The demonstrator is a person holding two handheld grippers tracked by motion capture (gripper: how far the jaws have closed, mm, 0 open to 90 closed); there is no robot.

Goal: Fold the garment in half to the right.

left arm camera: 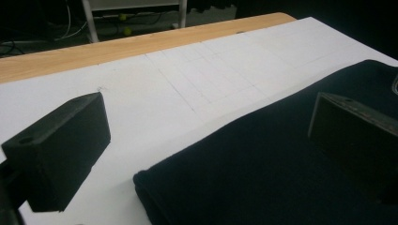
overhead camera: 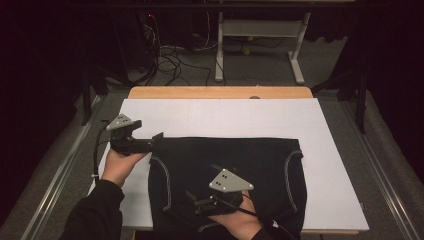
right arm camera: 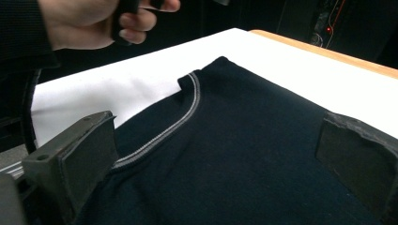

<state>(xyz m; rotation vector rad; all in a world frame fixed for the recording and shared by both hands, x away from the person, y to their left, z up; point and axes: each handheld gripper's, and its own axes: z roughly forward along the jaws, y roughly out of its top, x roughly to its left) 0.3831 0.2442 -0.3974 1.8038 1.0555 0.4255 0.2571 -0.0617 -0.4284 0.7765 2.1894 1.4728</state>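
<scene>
Gripper positions are seen as follows: the left gripper (overhead camera: 159, 137) is held at the far left corner of the black garment (overhead camera: 235, 175), its jaws set wide apart with nothing between them, and the right gripper (overhead camera: 192, 197) hovers over the near left part of the cloth, likewise spread wide and empty. The garment is laid flat on the white sheet (overhead camera: 330, 150) that covers the table (overhead camera: 220, 92), its near edge hanging slightly over the front of the table. In the left gripper view the folded corner of the cloth (left arm camera: 155, 185) is seen low between the 2 jaws; in the right gripper view the pale-stitched hem (right arm camera: 187, 110) curves between them.

Several slips could be expected from here. If only the top layer is pinched at the corner, the layers would be pulled apart and the fold spoiled. If the 2 grippers are lifted unevenly, the cloth could be dragged across the sheet and bunched. The overhanging near edge could let the garment slide off the table if tugged toward the person.

No containers are seen on the table.
</scene>
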